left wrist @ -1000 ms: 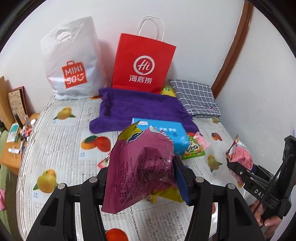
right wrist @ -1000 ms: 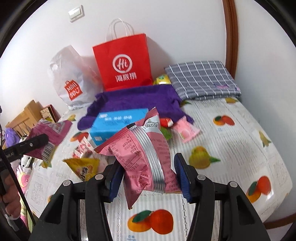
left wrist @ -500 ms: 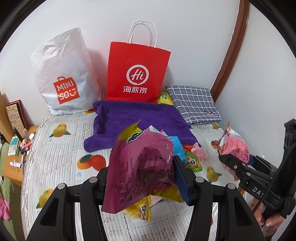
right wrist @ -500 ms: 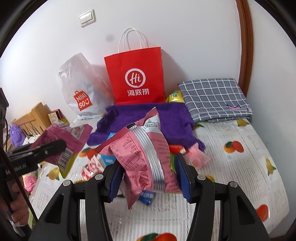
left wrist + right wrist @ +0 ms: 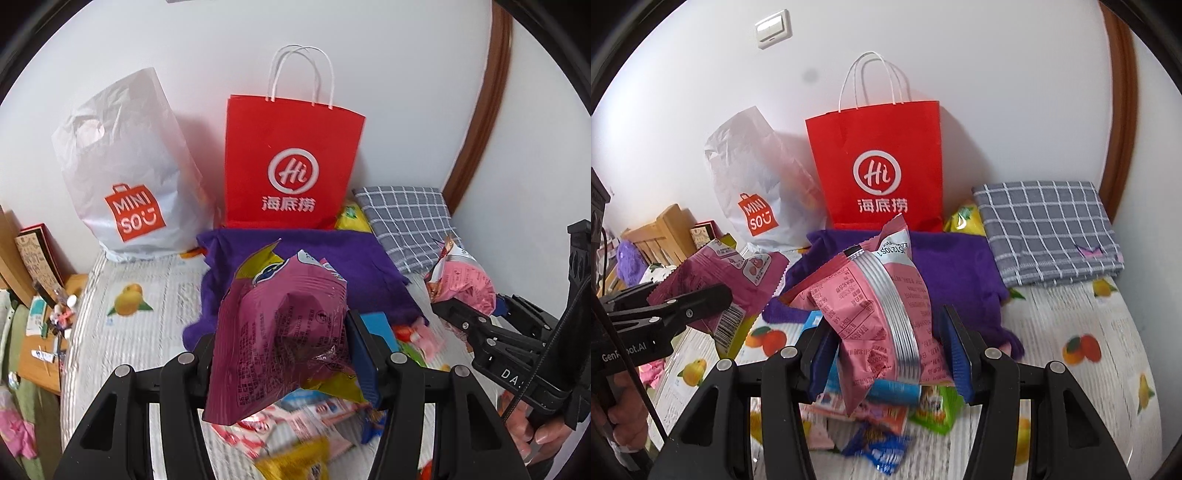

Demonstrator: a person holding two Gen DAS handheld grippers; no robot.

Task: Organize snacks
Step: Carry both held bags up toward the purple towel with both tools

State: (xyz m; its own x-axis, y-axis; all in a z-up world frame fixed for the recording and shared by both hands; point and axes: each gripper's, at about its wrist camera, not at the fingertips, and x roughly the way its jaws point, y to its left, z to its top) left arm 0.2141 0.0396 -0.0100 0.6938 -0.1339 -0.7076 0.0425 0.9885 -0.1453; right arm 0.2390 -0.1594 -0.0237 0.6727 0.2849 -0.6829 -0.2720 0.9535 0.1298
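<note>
My left gripper (image 5: 280, 354) is shut on a magenta snack bag (image 5: 280, 332), held above the bed; it also shows in the right wrist view (image 5: 727, 280). My right gripper (image 5: 886, 354) is shut on a pink snack bag (image 5: 879, 314), also seen at the right of the left wrist view (image 5: 465, 284). Both point at the red paper bag (image 5: 291, 166), which stands upright against the wall (image 5: 879, 166). Several loose snack packets (image 5: 879, 421) lie blurred on the bed below the grippers.
A white Miniso plastic bag (image 5: 125, 177) stands left of the red bag. A purple towel (image 5: 953, 273) lies before it, a grey checked cloth (image 5: 1049, 229) at the right. A wooden side table (image 5: 40, 332) with small items is at the left bed edge.
Both grippers have risen and moved toward the red bag with their snack bags held. The blue box and loose packets have slipped lower in both views.
</note>
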